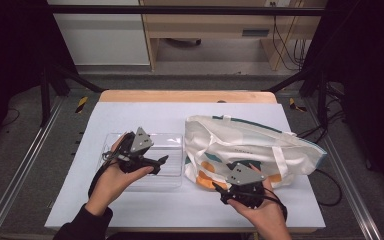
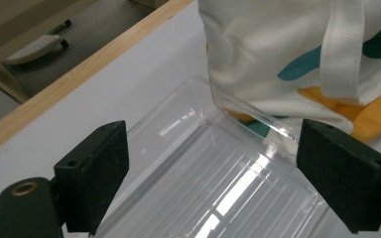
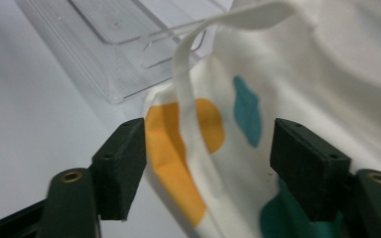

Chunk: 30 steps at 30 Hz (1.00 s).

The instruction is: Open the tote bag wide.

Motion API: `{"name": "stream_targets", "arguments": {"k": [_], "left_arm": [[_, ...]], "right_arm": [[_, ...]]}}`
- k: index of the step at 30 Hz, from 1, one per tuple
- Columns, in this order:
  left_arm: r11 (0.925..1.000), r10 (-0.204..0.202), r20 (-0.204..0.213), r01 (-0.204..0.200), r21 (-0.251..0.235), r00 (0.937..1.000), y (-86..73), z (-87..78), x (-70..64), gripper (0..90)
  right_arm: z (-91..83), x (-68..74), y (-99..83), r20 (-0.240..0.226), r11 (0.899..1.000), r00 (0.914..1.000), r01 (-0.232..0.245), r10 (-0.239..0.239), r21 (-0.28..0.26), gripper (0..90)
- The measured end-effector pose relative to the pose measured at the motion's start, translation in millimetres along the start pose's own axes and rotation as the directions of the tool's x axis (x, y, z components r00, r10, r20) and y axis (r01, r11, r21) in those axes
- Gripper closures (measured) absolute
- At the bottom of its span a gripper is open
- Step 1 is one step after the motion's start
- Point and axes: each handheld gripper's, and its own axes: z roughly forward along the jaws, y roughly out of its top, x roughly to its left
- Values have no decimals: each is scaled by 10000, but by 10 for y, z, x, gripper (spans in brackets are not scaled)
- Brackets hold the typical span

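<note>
Jaws apart — tote bag (image 3: 287, 89), clear tray (image 2: 218, 188)

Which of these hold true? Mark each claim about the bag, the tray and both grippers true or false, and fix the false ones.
1. The bag lies on its side beside the tray. True.
2. The left gripper is shut on the tray's rim. False: it is open, above the tray, holding nothing.
3. The right gripper is open with the bag's fabric between its jaws. True.
4. The tray holds several items. False: it looks empty.
5. The bag is plain black. False: it is white with orange and teal patches.
6. The bag has white straps. True.
</note>
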Motion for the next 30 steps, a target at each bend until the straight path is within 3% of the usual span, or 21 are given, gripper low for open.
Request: {"name": "stream_targets", "arguments": {"k": [1,2,3,4,5,6,7,8,10,13,19,23,26,27,30], "left_arm": [[9994,345,64,-345,-62,9994,79,5,10,140],[9994,345,64,-345,-62,9994,79,5,10,146],[9997,202,341,-196,-164,9992,228,4,-30,149],[9993,309,393,-301,-206,9987,305,-5,-51,151],[9801,1980,700,-1966,-256,9777,425,-2,32,153],[9781,2074,979,-2045,-388,9734,500,6,0,154],[9737,2271,881,-2243,-406,9699,593,-2,-25,156],[9725,2314,795,-2284,-448,9696,646,0,-39,159],[9707,2400,1196,-2366,-413,9634,778,41,-79,167],[9651,2618,1205,-2597,-334,9576,956,134,-114,178],[9634,2682,1240,-2657,-369,9553,1199,294,-124,216],[9558,2938,1145,-2930,-244,9490,1304,403,-127,237],[9574,2887,1161,-2868,-329,9504,1345,478,-116,244],[9613,2757,1183,-2732,-368,9539,1354,513,-111,246],[9619,2732,1216,-2706,-382,9542,1367,577,-100,254]], "right_arm": [[-55,-36,47,104,9999,9999,104,-103,-31,341],[-110,-76,94,192,9997,9996,210,-208,-126,351],[-168,-120,139,273,9993,9992,288,-282,-232,363],[-220,-157,184,397,9989,9987,331,-317,-325,370],[-268,-195,223,470,9982,9979,457,-439,-381,377],[-317,-231,256,517,9978,9974,514,-493,-410,393],[-362,-269,283,572,9974,9970,543,-515,-484,402],[-416,-317,310,615,9969,9966,578,-545,-528,406],[-482,-389,342,588,9966,9967,596,-563,-566,435],[-559,-513,378,628,9965,9961,648,-614,-525,439],[-599,-734,420,702,9975,9961,572,-541,-424,369],[-550,-833,421,459,9990,9983,374,-362,-264,282],[-443,-861,393,291,9995,9991,314,-313,-6,244],[-413,-871,386,302,9994,9990,341,-342,35,244],[-280,-906,379,477,9994,9985,276,-285,190,250]]}}
